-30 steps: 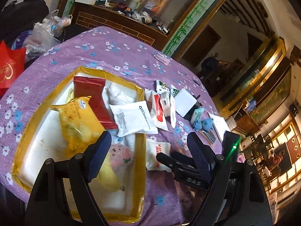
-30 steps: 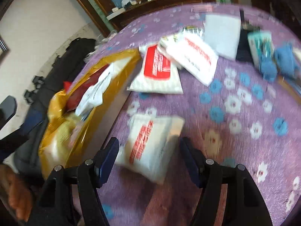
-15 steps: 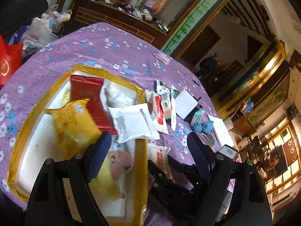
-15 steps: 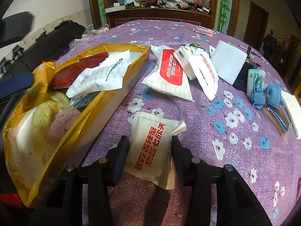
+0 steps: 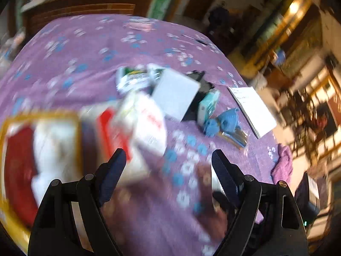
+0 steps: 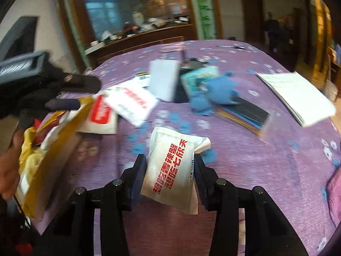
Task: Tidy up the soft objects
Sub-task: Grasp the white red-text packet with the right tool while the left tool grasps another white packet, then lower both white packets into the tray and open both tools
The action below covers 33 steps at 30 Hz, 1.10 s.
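My right gripper is shut on a white soft packet with red characters and holds it lifted above the purple flowered tablecloth. The gold-rimmed tray with a yellow bag, a red packet and white packets lies to its left. My left gripper is open and empty above the cloth, right of the tray; this view is blurred. More white packets and a blue soft toy lie beyond. The left gripper also shows in the right wrist view, over the tray's far end.
A white card, a teal pack, a stack of coloured sheets and a white notebook lie on the far and right side of the table. A wooden sideboard stands behind.
My right gripper has closed on the white packet and lifted it off the cloth. My left gripper has swung right, away from the tray toward the table's middle.
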### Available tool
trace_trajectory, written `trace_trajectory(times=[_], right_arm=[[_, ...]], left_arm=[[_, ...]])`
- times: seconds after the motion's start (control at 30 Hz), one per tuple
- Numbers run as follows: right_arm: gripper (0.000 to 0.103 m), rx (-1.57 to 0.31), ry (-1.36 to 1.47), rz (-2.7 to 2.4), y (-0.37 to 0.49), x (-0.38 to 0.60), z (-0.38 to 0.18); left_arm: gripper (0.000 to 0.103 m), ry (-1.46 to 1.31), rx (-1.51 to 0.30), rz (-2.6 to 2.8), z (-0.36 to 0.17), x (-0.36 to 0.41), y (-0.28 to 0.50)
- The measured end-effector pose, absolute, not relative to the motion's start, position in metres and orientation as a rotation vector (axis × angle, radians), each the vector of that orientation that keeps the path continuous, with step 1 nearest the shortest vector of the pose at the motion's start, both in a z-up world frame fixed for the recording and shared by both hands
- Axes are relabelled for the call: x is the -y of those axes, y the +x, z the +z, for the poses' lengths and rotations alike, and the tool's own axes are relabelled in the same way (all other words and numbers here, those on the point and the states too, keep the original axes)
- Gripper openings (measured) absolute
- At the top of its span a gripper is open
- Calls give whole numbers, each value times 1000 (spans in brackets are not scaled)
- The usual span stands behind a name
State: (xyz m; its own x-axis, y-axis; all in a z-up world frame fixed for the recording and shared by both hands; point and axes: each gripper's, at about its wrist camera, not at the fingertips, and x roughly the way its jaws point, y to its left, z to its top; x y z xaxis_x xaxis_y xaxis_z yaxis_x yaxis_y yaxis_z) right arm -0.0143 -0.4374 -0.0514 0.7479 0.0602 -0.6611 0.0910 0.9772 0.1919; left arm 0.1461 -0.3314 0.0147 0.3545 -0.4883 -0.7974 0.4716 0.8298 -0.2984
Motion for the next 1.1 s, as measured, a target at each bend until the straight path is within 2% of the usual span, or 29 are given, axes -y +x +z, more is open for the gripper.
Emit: trace_trajectory(times=[0.13, 0.37, 0.4, 0.47, 0.5, 0.53, 0.57, 0.67, 0.87, 1.1], right_arm=[[45, -706, 269, 15, -20, 447, -53], [45, -598, 225, 35, -39, 444, -43], [45, -587, 231, 35, -40, 445, -42], [45, -591, 243, 37, -39, 447, -42], [45, -594, 249, 35, -39, 448, -42], [45, -596, 254, 36, -38, 449, -42], [45, -601, 260, 42, -36, 451, -42], [45, -615, 270, 44, -33, 453, -43], [45, -644, 251, 49, -30, 449, -46], [45, -644, 299, 149, -31, 432, -29]], left_arm=[[83, 185, -1063, -584, -4, 370, 186], [79, 183, -1124, -692, -20, 392, 184], [74, 201, -1107, -697, -21, 397, 181], [48, 237, -1109, -666, -27, 403, 181], [40, 244, -1121, -652, -31, 407, 184], [24, 260, -1132, -628, -36, 410, 186], [16, 271, -1130, -594, -39, 409, 188], [6, 188, -1107, -547, -33, 393, 189], [6, -25, -1043, -613, 13, 343, 145], [6, -291, -936, -570, 46, 222, 77]])
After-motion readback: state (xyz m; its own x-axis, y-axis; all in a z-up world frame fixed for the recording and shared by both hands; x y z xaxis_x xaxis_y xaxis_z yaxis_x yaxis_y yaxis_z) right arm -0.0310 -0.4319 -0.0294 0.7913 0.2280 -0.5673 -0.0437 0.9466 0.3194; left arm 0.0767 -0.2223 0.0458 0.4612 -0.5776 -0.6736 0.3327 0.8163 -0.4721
